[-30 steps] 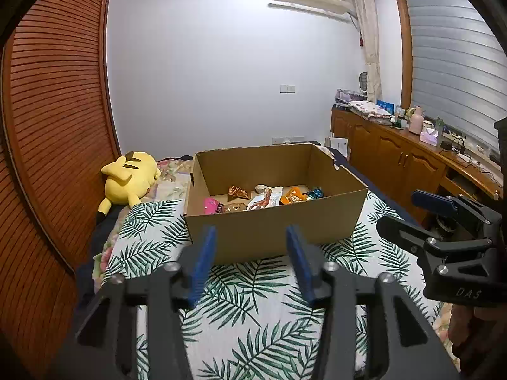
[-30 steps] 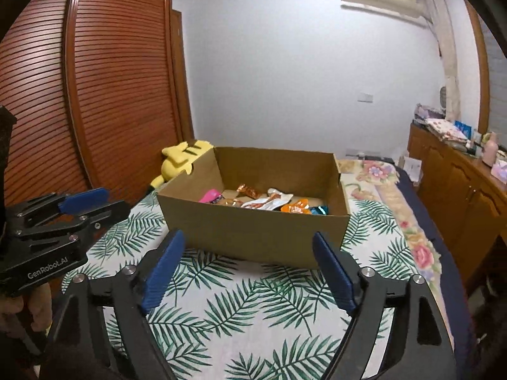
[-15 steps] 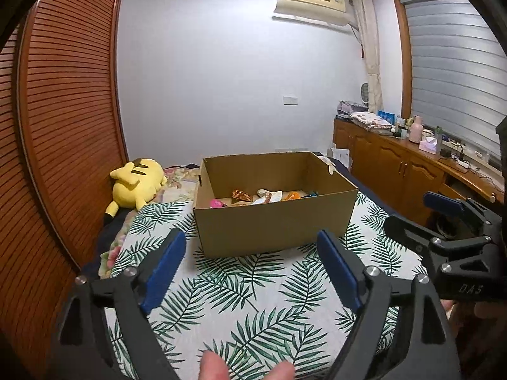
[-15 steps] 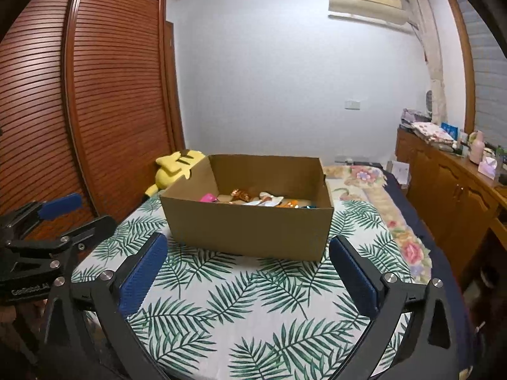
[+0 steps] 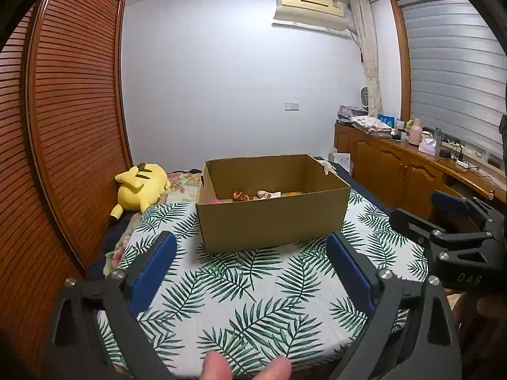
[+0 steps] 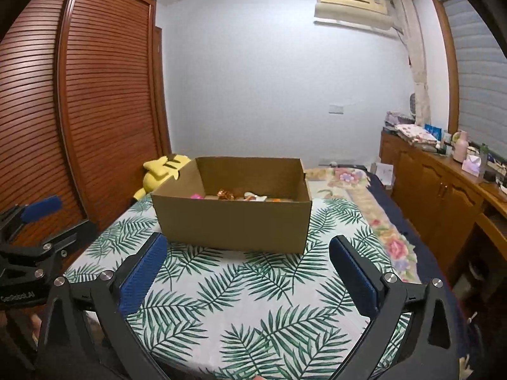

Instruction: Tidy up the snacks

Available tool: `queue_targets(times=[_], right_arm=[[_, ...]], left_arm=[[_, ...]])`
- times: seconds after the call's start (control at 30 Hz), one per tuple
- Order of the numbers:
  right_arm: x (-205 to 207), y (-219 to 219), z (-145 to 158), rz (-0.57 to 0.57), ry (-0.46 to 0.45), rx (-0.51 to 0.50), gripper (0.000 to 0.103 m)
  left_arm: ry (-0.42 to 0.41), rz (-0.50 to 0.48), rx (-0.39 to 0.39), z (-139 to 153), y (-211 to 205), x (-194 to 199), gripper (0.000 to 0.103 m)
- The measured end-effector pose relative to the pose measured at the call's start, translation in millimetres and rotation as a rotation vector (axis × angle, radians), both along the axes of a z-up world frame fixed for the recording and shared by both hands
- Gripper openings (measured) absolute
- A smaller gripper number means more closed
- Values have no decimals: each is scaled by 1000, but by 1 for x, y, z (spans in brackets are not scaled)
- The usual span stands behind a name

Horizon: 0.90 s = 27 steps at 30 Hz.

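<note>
On bed: snack box; L gripper & R gripper fingers spread wide, empty.

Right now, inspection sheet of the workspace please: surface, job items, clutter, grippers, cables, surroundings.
Surface: bed with leaf-print sheet; floral bedding beyond it.
Job's things: open cardboard box on the sheet; snack packets on its floor, mostly hidden by the near wall.
Clutter: yellow plush toy lying left of the box.
Grippers: left gripper open, holding nothing; right gripper open, holding nothing; both short of the box.
Cables: cords on the wooden counter at right, none on the bed.
Surroundings: slatted wooden wardrobe, air conditioner, window blind.
</note>
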State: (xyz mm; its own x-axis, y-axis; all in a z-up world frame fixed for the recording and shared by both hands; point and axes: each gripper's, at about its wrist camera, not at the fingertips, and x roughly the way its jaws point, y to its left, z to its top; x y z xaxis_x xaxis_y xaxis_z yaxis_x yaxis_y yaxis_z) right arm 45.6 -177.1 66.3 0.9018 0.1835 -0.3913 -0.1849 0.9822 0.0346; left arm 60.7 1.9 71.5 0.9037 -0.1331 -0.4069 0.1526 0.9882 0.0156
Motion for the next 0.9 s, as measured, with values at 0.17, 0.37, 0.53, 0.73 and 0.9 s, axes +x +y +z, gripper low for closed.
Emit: queue_targets(times=[0.17,0.37,0.53,0.73,0.9], right_arm=[[-7,-1,-2,-9,-3,5,103],[-11,-2,-6,-21,1,1,103],[-13,-3,-8,-31,1,3,103],[-14,-3,-9,-35,0,2,103],[-14,-4,-9,-36,2,2,103]], left_arm=[[-8,5,9,-2,1,-10,100],[-12,10,0,-3,4,-14,102],[-14,19,-1,-4,6,-18,103],[-6,44,17,-9,6,-17,103],[-10,49,7,-12,9,-17,103]])
